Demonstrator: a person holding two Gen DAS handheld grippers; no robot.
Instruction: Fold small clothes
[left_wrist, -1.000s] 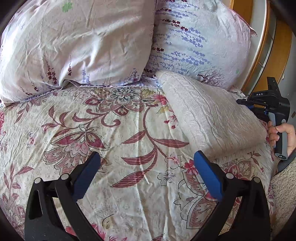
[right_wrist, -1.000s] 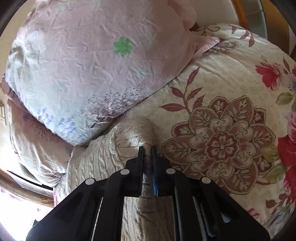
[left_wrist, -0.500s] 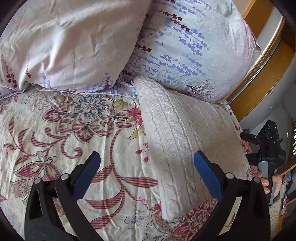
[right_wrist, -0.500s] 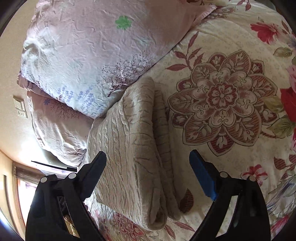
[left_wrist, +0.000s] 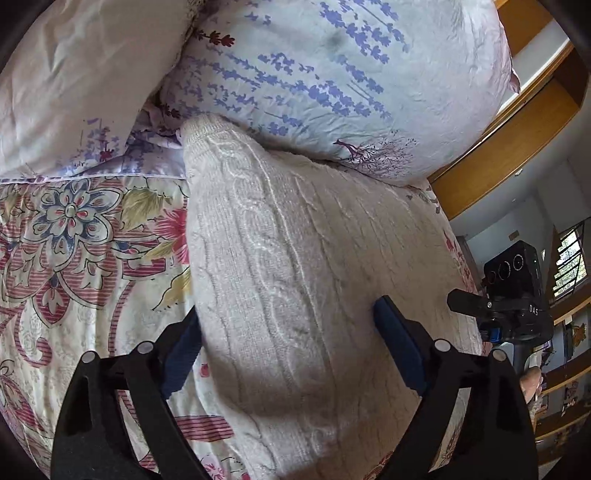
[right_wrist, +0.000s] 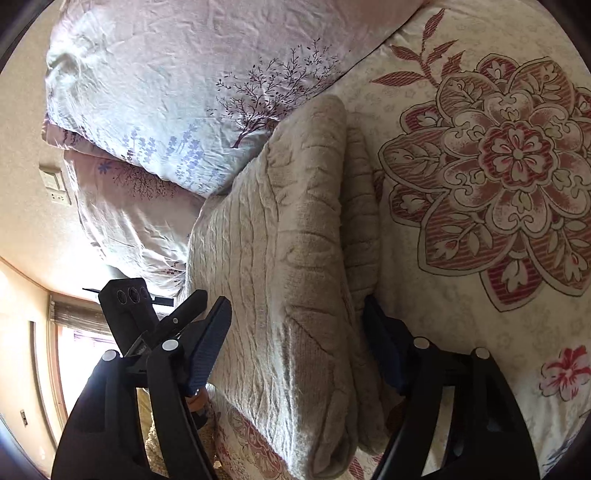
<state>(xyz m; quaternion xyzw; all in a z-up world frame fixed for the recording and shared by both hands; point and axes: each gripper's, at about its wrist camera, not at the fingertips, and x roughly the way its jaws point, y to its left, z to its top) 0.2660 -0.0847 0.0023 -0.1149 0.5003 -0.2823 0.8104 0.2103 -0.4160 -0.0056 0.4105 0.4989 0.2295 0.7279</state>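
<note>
A folded cream cable-knit sweater (left_wrist: 295, 266) lies on the floral bedspread (left_wrist: 74, 240), its far end against the pillows. My left gripper (left_wrist: 288, 339) is open, its blue pads straddling the sweater's near end. In the right wrist view the sweater (right_wrist: 295, 258) shows as a thick folded stack. My right gripper (right_wrist: 295, 343) is open, one pad on each side of the stack's near end. The right gripper (left_wrist: 517, 314) shows at the right edge of the left wrist view; the left gripper (right_wrist: 147, 314) shows at lower left in the right wrist view.
Two large pillows (left_wrist: 332, 74) with purple flower print lean at the head of the bed (right_wrist: 166, 92). A wooden bed frame (left_wrist: 517, 129) runs at the right. A wall switch (right_wrist: 55, 188) and a bright window (right_wrist: 85, 362) lie beyond the bed.
My right gripper let go of the sweater and opened, then moved in around its near end. My left gripper moved right and forward until its pads straddle the sweater.
</note>
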